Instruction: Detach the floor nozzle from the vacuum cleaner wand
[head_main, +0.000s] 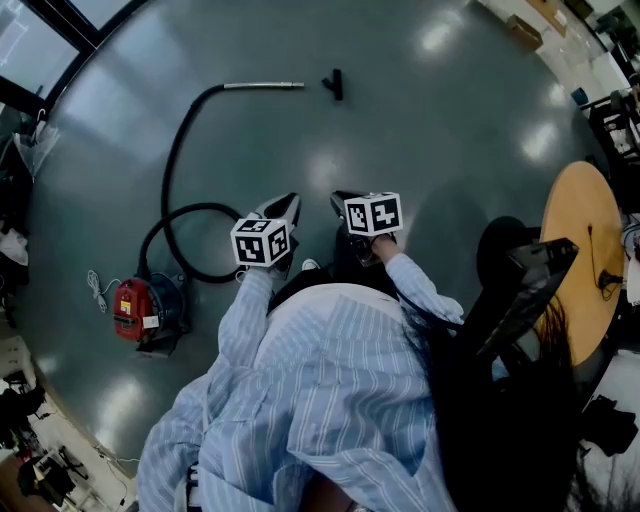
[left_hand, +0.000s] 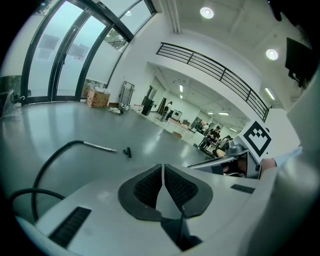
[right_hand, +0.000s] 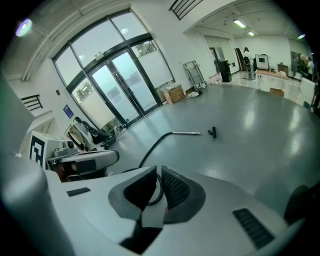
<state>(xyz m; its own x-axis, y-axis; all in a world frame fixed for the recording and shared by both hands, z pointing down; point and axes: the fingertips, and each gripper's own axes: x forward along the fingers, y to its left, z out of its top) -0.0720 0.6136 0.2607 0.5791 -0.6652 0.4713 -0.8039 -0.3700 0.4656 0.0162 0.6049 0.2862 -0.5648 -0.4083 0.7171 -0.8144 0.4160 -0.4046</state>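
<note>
Your left gripper (left_hand: 163, 170) has its jaws pressed together with nothing in them. Your right gripper (right_hand: 159, 175) shows only a narrow slit between its pads, and it is empty too; the hose seen through that slit lies far off on the floor. Both grippers are held up in front of you, well short of the wand (head_main: 264, 86).

The hose (head_main: 178, 150) runs back from the near end of the wand to the red vacuum (head_main: 140, 310). The small black nozzle (head_main: 335, 84) lies just past the far tip of the wand, and there looks to be bare floor between the two. It is tiny in every view, so treat that gap as likely rather than certain.

Judging from this, the pull-off seems done. If you go back to check it, open both grippers wide before you reach. Pin the wand near its tip with the left, take the nozzle by its neck with the right, and draw it straight along the line of the wand rather than bending it sideways
</note>
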